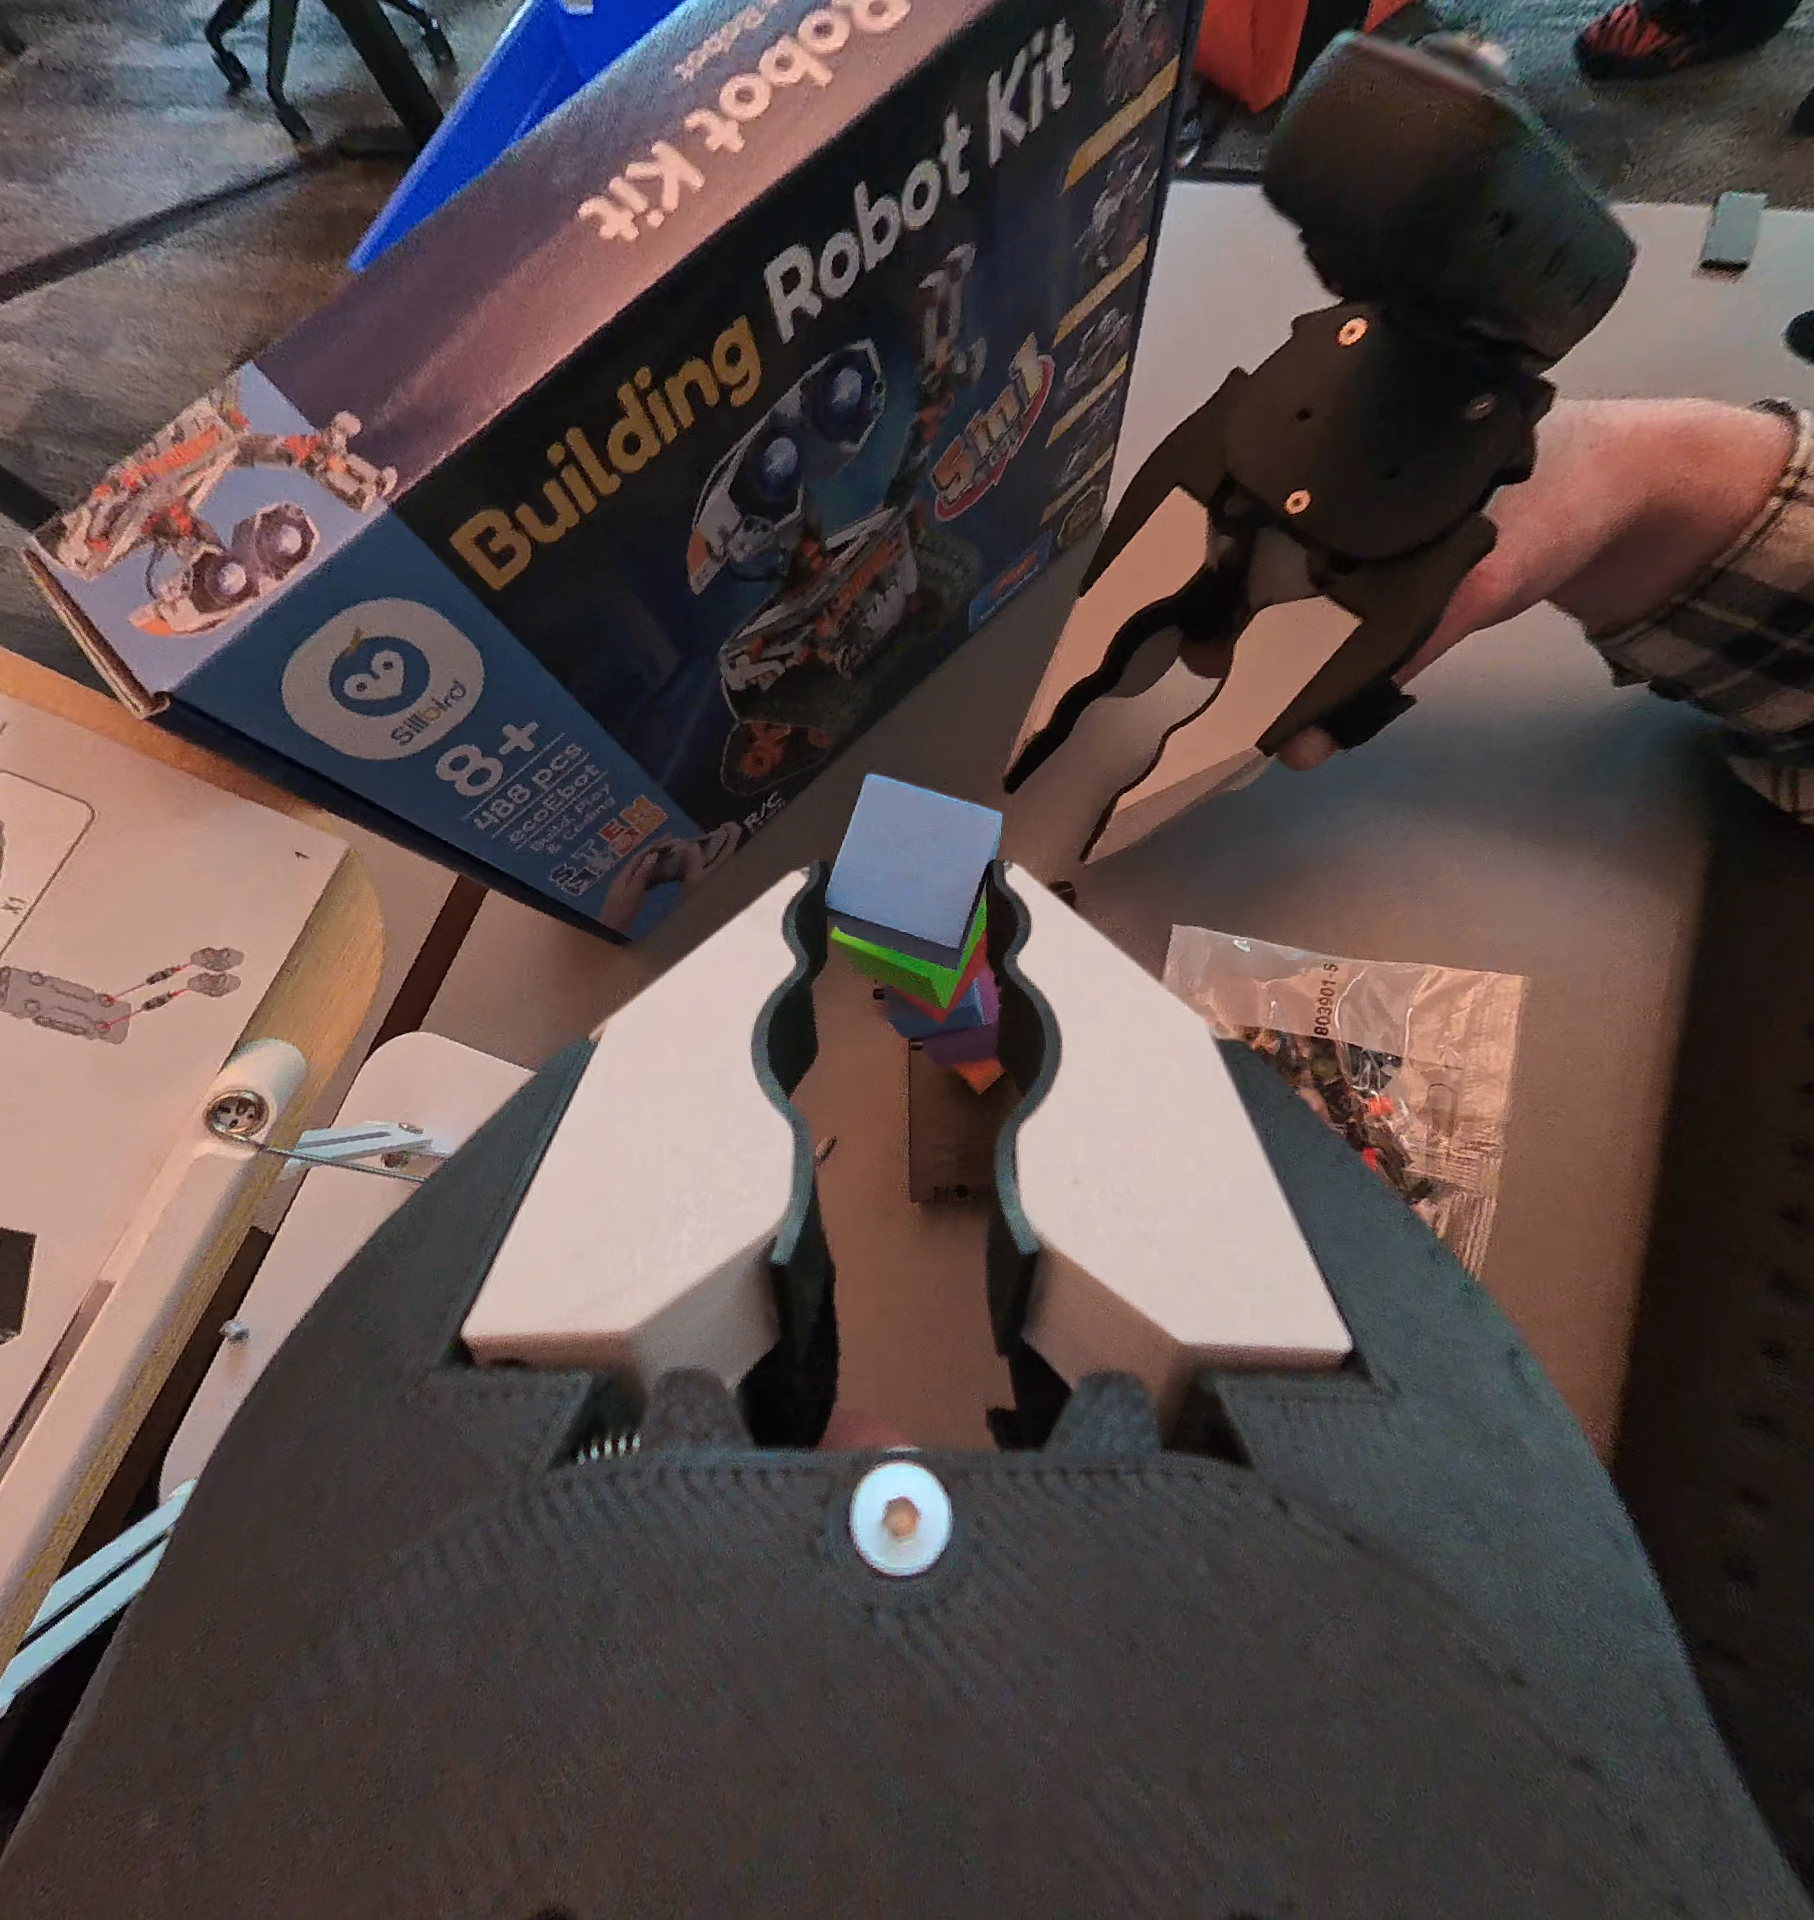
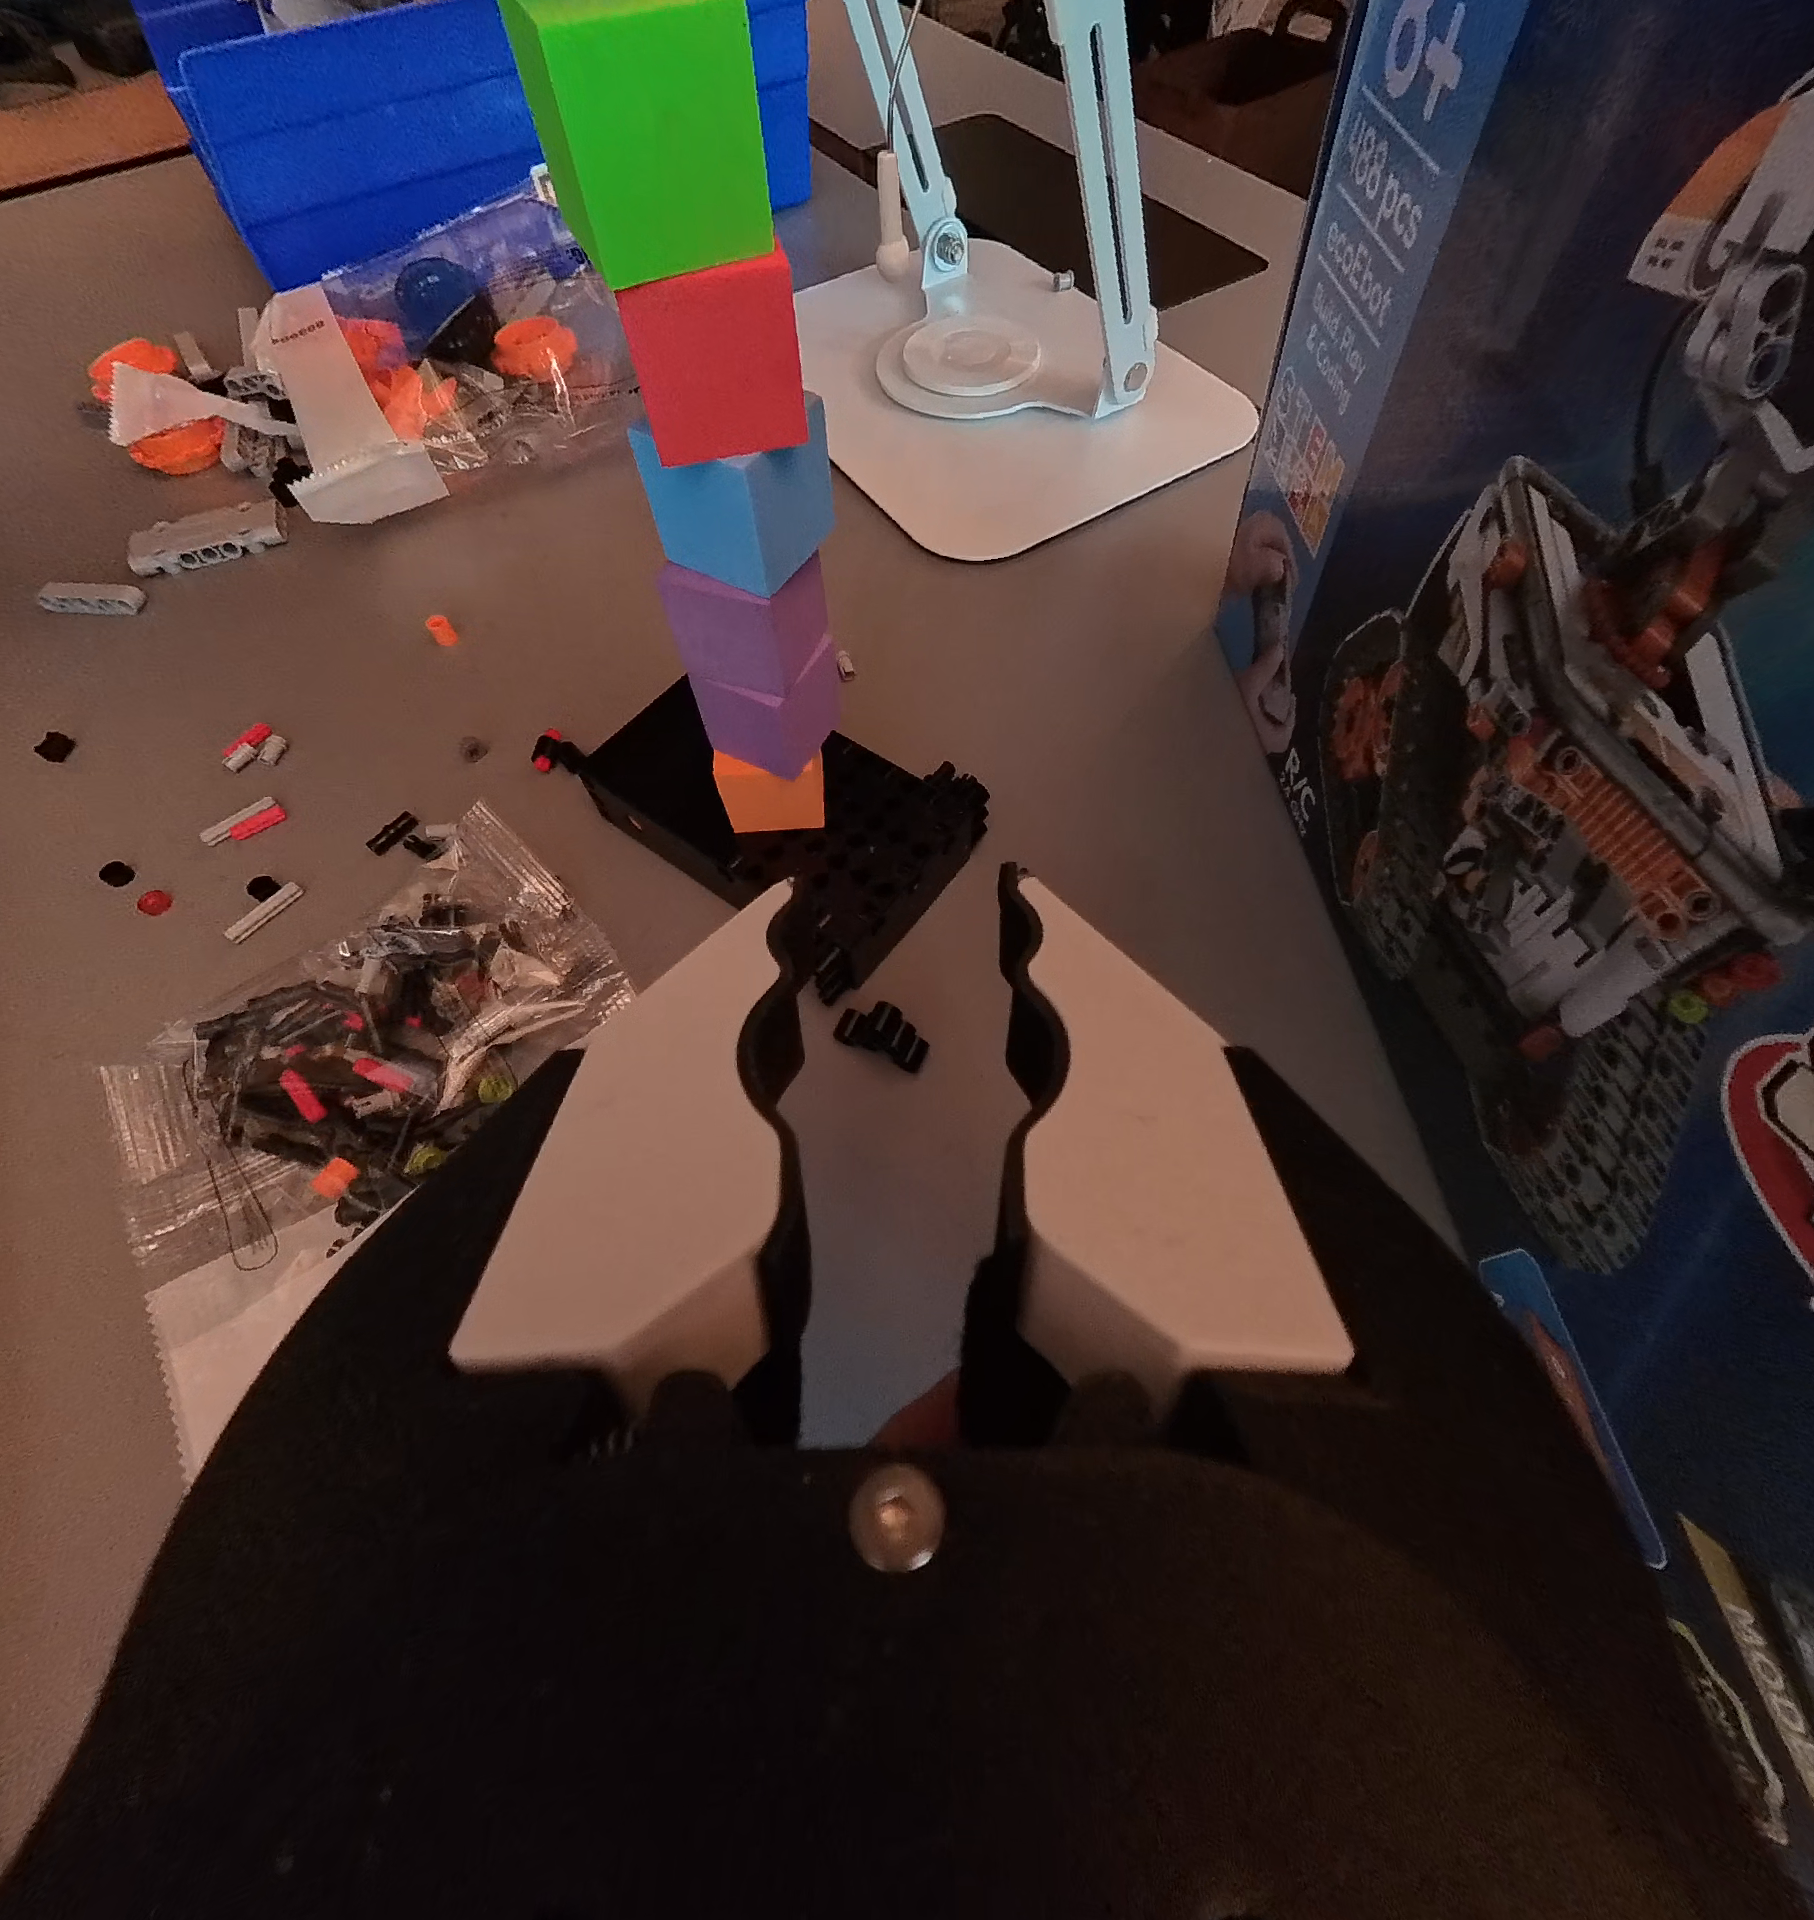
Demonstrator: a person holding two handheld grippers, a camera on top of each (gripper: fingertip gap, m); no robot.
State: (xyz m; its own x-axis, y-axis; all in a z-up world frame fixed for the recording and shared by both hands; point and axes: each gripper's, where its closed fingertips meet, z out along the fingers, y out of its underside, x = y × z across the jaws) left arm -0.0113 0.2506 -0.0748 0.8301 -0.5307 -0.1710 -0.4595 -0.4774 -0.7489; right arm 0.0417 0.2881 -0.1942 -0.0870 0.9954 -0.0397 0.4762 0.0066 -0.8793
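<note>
My left tool (image 1: 903,894) sits spread about the pale blue top cube (image 1: 913,862) of the tall leaning stack of coloured foam cubes (image 2: 721,468), seemingly not quite touching, while my right tool (image 2: 898,904), also spread and empty, hangs low by the black studded baseplate (image 2: 861,852), the printed cardboard box (image 2: 1557,727) crowding the bench (image 2: 1069,675) on its right.

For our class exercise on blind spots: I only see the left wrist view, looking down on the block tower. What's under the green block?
Observer: Red block, blue block, two purple blocks, then an orange block at the bottom.
Operator: Anything lying off to the side?
Observer: Orange wheels and torn bags in front of a blue bin.
Operator: And by the right gripper?
Observer: A small black piece lies on the table below its open jaws.
</note>
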